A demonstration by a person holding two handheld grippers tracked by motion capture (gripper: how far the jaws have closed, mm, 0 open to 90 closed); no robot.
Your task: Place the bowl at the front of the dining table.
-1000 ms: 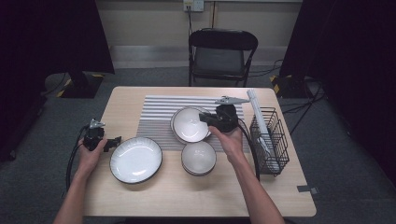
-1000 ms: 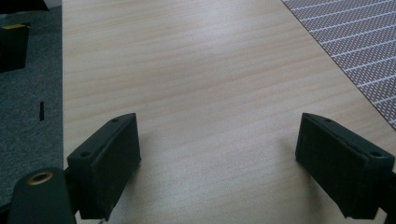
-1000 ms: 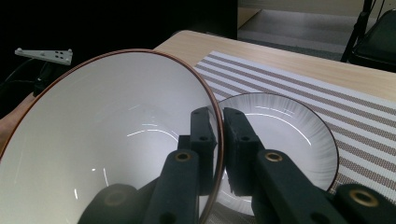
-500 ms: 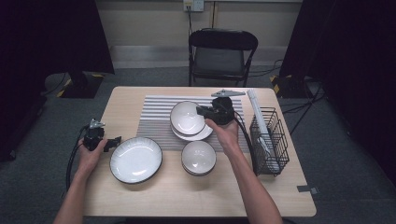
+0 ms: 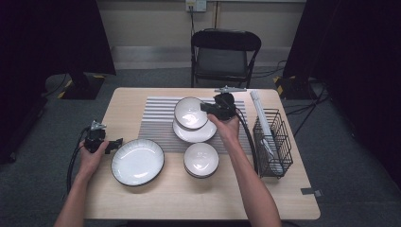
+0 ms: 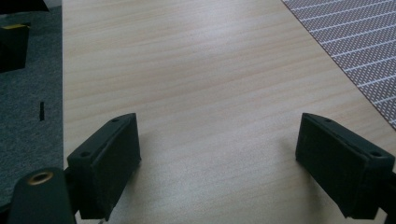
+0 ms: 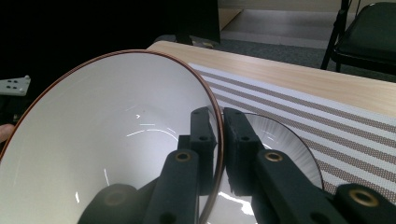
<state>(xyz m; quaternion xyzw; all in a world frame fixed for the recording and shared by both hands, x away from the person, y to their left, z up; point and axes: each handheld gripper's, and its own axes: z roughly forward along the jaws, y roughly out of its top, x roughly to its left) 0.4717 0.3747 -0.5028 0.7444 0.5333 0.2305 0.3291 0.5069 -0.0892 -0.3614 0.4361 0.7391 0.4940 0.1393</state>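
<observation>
While the left gripper (image 6: 219, 163) rests wide apart, the right gripper (image 7: 221, 135) clamps a bowl's (image 7: 112, 140) rim.

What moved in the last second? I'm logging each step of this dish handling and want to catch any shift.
The right gripper, shut on the rim of the lifted bowl, carried it up the high view, away from the person, uncovering a dish on the striped mat. The left gripper stayed open beside the large plate; the small bowl and wire basket kept their places.
</observation>
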